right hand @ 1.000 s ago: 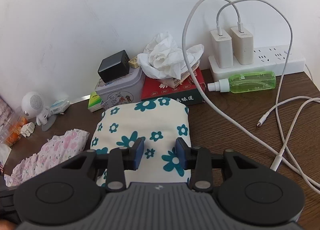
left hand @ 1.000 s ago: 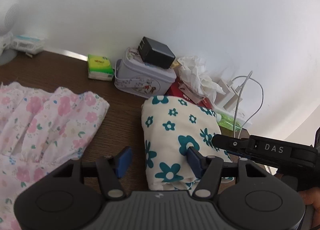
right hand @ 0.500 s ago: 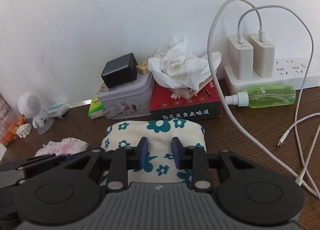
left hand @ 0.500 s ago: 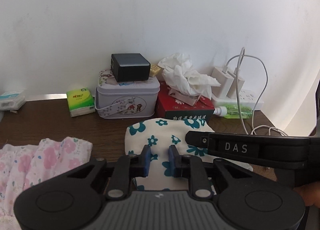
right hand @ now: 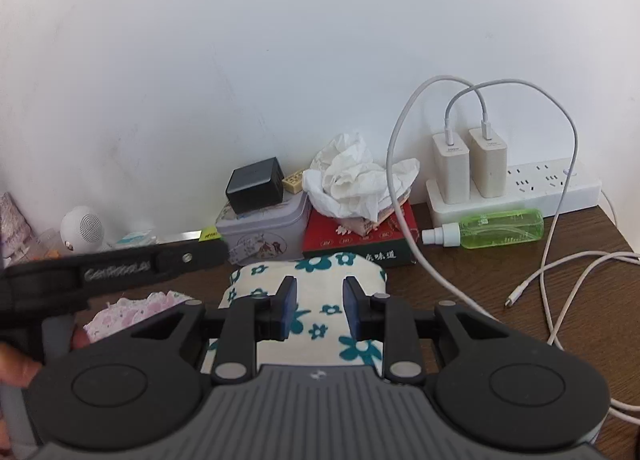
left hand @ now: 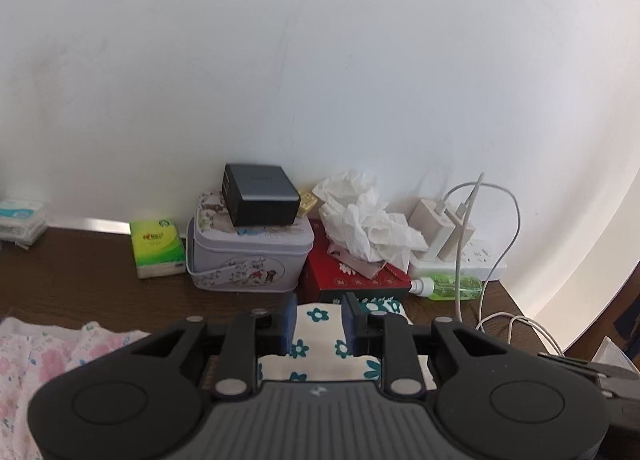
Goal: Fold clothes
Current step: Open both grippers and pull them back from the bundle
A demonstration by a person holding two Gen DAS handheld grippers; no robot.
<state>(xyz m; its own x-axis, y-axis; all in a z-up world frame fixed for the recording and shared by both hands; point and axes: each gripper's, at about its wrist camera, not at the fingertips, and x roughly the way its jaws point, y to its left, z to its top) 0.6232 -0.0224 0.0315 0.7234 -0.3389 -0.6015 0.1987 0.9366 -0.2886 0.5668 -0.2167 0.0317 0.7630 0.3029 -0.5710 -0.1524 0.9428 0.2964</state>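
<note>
Looking along my left jaws [left hand: 318,316], I see a pink flowered garment [left hand: 48,356] lying loose on the brown surface [left hand: 80,280] at the far left. Behind it, against the white wall, stand a green tissue pack [left hand: 158,248] and then a pale printed tin [left hand: 248,260] with a black charger [left hand: 260,199] on its lid. In the middle, right under my pads, is the folded white cloth with teal flowers [left hand: 320,364]. My left jaws are narrow and easing open, with that cloth between them; its fabric reaches both blue pads. Just beyond its far edge sits a red box [left hand: 352,280] topped with crumpled white tissue [left hand: 364,223]. Further right are a white power strip [left hand: 460,264] with two plugs, and a green spray bottle [left hand: 452,284] lying on its side in front of it.

My right jaws [right hand: 318,296] sit on the same cloth, nearer its right side. They are closed down to a narrow gap, and the pads pinch a thick fold of the bundle. The cloth's far end touches the front of the red box. White cables [right hand: 552,280] trail over the surface to the right.
</note>
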